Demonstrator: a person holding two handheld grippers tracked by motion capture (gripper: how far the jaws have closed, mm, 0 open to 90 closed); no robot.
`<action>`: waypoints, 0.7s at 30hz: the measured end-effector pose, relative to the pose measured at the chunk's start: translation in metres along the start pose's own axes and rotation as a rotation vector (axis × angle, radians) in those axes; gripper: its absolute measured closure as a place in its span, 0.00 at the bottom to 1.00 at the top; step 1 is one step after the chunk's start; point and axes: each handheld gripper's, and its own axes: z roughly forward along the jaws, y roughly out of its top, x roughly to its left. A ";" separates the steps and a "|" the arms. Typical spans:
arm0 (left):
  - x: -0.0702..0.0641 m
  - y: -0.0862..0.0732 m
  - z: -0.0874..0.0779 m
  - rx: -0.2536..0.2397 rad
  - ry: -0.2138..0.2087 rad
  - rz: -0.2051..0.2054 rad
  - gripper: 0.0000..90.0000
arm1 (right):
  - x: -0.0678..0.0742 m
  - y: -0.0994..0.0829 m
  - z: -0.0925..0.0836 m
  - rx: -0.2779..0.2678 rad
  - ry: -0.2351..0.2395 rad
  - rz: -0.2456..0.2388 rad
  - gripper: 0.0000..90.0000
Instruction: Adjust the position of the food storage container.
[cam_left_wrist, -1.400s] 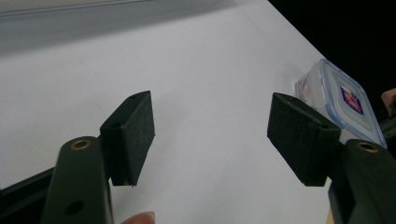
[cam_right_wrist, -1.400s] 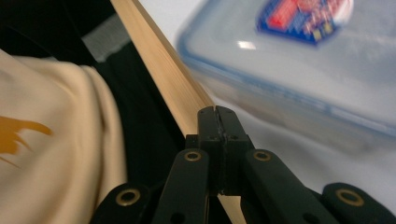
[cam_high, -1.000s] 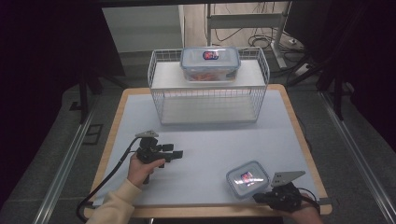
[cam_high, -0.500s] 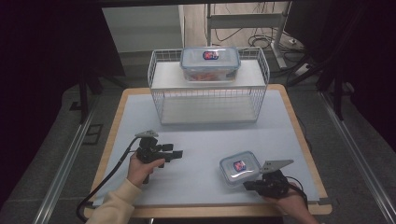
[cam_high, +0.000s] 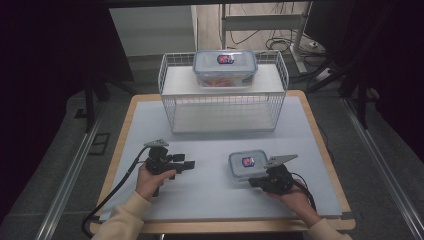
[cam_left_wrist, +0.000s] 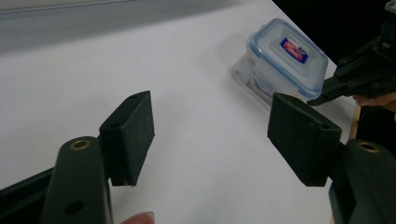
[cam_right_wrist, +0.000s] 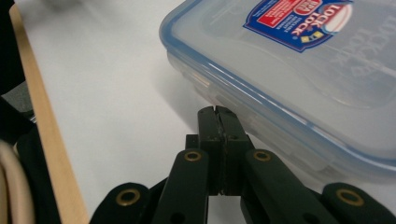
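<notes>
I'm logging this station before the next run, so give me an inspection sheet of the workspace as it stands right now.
Surface: white table top with wooden edge, bare near the person.
Job's things: small lidded container lies flat on the table, lid on; its side is against the tips of the right hand-held gripper.
Clutter: wire basket at the far side, with a larger lidded container on its upper shelf.
Grippers: right hand-held gripper jaws shut, nothing between them; left hand-held gripper open, empty, apart from the small container.
Cables: black cable trails from the left hand-held gripper over the table edge.
Surroundings: dark floor, metal rails, loose cables on the floor behind the table.
</notes>
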 end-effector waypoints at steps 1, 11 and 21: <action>0.000 0.000 0.000 -0.001 0.000 -0.001 0.35 | 0.000 0.002 0.002 0.000 -0.001 0.002 0.99; 0.000 0.000 -0.001 -0.004 -0.001 -0.002 0.35 | 0.004 -0.001 -0.005 -0.024 0.003 -0.007 0.99; 0.000 0.000 -0.002 -0.011 0.002 -0.005 0.35 | -0.025 -0.018 -0.069 -0.138 -0.102 0.084 0.99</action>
